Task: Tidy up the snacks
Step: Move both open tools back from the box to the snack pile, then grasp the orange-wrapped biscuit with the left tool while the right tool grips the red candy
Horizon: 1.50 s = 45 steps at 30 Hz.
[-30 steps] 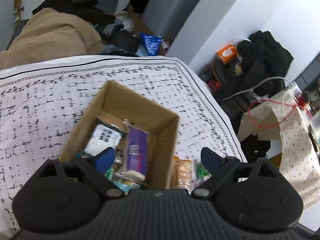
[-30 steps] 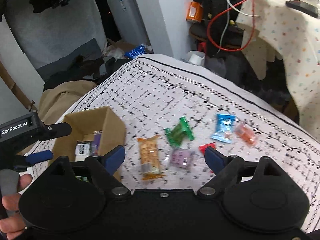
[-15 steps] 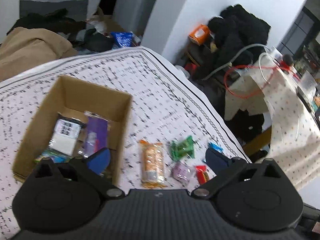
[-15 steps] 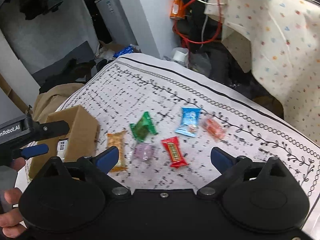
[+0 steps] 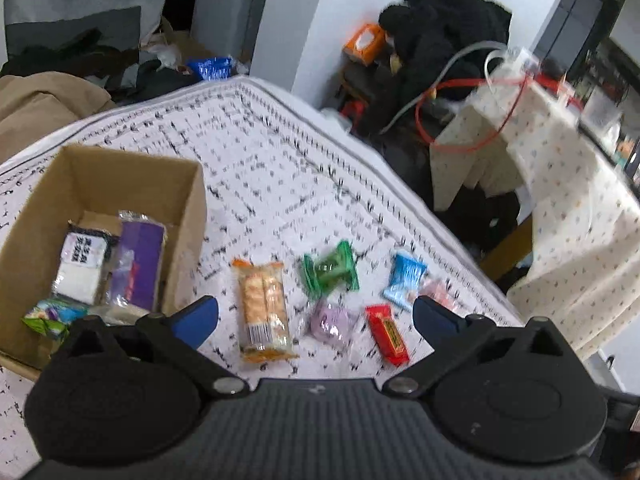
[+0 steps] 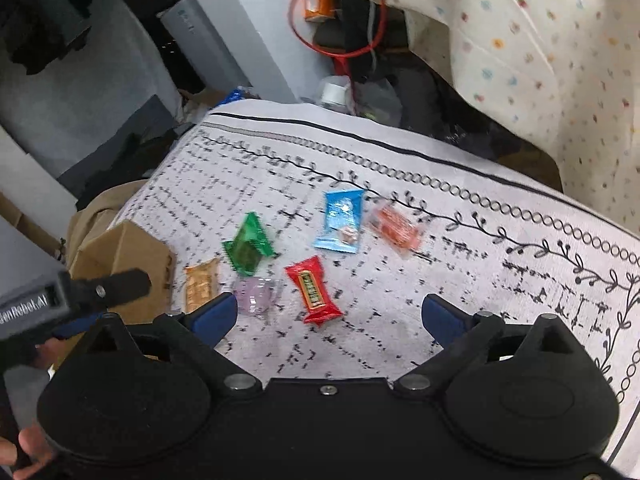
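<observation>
A cardboard box (image 5: 188,216) on the patterned cloth holds a white-and-black packet (image 5: 82,260), a purple packet (image 5: 138,268) and others. To its right lie loose snacks: an orange cracker pack (image 5: 264,312), a green pack (image 5: 330,272), a lilac pack (image 5: 334,322), a red bar (image 5: 386,334), a blue pack (image 5: 406,276) and a pink-orange pack (image 6: 396,228). My left gripper (image 5: 316,316) is open and empty above the cracker and lilac packs. My right gripper (image 6: 328,314) is open and empty above the red bar (image 6: 314,290). The box (image 6: 128,256) shows at left there.
The cloth-covered table (image 6: 400,168) ends at a black border line on the far side. Beyond it are a spotted cloth (image 6: 520,40), red cable (image 5: 460,120), black clothes (image 5: 440,28) and a tan coat (image 5: 44,104). The left gripper's body (image 6: 60,300) shows in the right wrist view.
Both grippers have swung right, away from the box and over the loose snacks. The box has slid to the left of both views. Both stay open and empty.
</observation>
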Tool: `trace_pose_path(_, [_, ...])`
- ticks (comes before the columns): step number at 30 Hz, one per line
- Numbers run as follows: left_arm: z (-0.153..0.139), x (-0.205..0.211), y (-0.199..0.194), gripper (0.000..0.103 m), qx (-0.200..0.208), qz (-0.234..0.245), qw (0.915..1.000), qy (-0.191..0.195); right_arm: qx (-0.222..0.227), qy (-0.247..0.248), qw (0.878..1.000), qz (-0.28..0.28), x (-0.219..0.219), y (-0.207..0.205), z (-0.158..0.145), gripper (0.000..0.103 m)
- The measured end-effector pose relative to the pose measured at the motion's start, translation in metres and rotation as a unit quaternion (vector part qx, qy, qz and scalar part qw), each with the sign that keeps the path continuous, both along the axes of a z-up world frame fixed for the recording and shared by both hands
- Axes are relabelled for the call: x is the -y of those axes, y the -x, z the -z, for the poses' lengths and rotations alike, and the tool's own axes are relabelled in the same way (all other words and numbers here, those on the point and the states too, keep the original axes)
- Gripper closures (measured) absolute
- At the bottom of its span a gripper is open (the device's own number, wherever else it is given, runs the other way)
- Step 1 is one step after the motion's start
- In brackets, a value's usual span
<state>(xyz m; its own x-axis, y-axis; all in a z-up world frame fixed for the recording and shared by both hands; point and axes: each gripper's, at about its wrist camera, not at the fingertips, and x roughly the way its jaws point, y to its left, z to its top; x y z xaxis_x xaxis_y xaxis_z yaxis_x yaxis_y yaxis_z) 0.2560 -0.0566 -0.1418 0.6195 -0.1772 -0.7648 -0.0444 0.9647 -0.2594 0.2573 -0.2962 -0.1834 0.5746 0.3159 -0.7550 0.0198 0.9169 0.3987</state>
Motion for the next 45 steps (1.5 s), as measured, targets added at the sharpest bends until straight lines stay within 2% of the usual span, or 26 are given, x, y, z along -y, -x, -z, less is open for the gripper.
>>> trace_pose_path(5, [0.018, 0.014, -0.012, 0.0, -0.032, 0.003, 0.9993, -0.018, -0.015, -0.024, 1.0, 0.009, 0.009, -0.01, 0.015, 0.009])
trace_pose_path(14, [0.039, 0.023, -0.027, 0.003, -0.047, 0.0, 0.9981, -0.04, -0.033, -0.049, 0.998, -0.025, 0.001, -0.027, 0.038, 0.024])
trace_pose_path(17, [0.046, 0.022, -0.03, 0.003, -0.053, -0.011, 0.9974, -0.048, -0.036, -0.055, 0.997, -0.028, 0.0, -0.03, 0.045, 0.026])
trace_pose_path(21, [0.051, 0.019, -0.035, 0.009, -0.059, -0.027, 0.9961, -0.06, -0.035, -0.056, 0.997, -0.038, -0.004, -0.035, 0.051, 0.026])
trace_pose_path(30, [0.058, 0.024, -0.041, 0.016, -0.056, -0.043, 0.99, -0.122, -0.037, -0.058, 0.996, -0.052, -0.01, -0.048, 0.066, 0.032])
trace_pose_path(37, [0.063, 0.031, -0.044, 0.016, -0.059, -0.038, 0.9851, -0.157, -0.027, -0.051, 0.996, -0.073, -0.021, -0.053, 0.07, 0.041])
trace_pose_path(40, [0.062, 0.035, -0.042, 0.017, -0.056, -0.034, 0.9864, -0.151, -0.025, -0.048, 0.996, -0.077, -0.024, -0.054, 0.071, 0.043])
trace_pose_path(45, [0.064, 0.037, -0.043, 0.027, -0.058, -0.039, 0.9872, -0.143, -0.022, -0.05, 0.995, -0.08, -0.026, -0.055, 0.072, 0.046])
